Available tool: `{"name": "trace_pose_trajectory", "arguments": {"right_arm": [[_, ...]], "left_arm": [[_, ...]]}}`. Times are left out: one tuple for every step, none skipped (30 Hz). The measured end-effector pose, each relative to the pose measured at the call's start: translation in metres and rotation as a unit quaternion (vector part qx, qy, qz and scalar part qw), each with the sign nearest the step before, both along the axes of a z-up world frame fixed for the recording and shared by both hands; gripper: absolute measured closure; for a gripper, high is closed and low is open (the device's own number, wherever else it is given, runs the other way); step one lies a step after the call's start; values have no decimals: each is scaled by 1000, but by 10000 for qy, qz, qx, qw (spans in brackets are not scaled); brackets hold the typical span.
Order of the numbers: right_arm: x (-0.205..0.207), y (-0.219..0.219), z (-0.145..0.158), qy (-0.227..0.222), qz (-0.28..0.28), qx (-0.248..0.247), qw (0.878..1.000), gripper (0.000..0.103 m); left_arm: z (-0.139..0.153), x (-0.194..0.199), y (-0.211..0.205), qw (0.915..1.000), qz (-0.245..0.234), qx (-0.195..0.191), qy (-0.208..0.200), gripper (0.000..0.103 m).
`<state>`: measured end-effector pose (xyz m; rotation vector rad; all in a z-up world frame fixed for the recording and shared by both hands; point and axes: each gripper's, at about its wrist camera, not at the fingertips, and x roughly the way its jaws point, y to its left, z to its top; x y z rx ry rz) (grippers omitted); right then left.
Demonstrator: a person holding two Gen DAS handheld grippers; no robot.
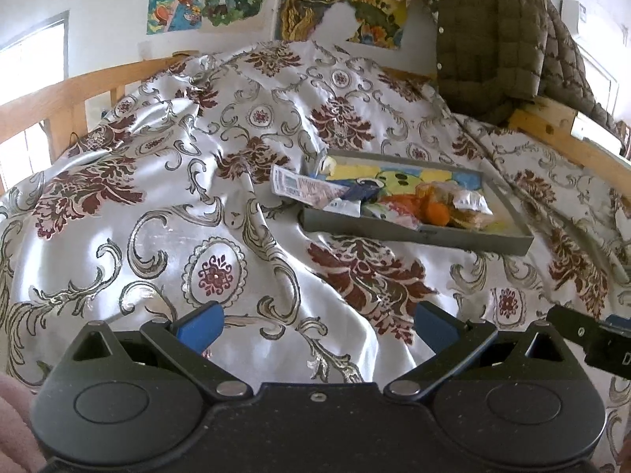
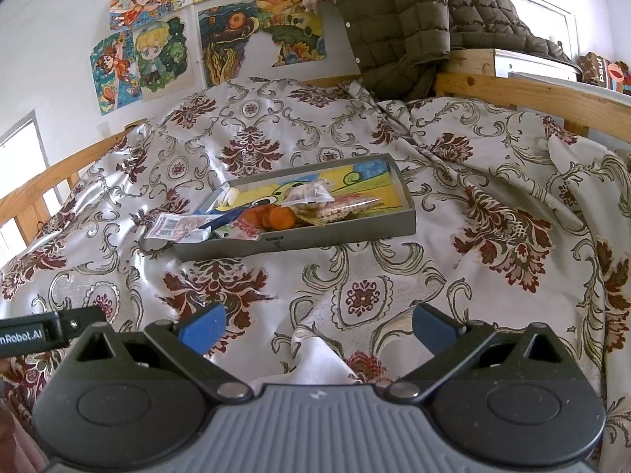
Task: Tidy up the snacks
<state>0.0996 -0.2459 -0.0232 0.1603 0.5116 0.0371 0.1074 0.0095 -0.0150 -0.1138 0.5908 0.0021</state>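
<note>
A grey tray (image 1: 418,235) with a colourful picture on its floor lies on the bed, also in the right wrist view (image 2: 299,242). It holds several snacks: orange snacks (image 1: 435,213) (image 2: 280,216), clear bags of biscuits (image 1: 469,205) (image 2: 335,205), and a white and pink packet (image 1: 303,189) (image 2: 177,226) that hangs over the tray's left end. My left gripper (image 1: 317,325) is open and empty, well short of the tray. My right gripper (image 2: 319,325) is open and empty, also short of the tray.
The bed is covered by a shiny patterned cloth (image 1: 177,205) with folds. A wooden rail (image 2: 532,94) runs around the bed. An olive quilted jacket (image 1: 501,39) hangs at the back right. Drawings (image 2: 157,51) are on the wall.
</note>
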Motion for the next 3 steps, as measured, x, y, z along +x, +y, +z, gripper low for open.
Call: {"name": "trace_pose_trajectory", "arguments": {"right_arm": [[0,0,0,1,1,1,10000,0],[0,0,0,1,2,-1,10000,0],[0,0,0,4,2,-3,10000,0]], "left_arm": [[1,0,0,10000,8,-21,8,1],[0,0,0,10000,28,-29,30,1],[0,1,0,10000,46,-18,57,1]]}}
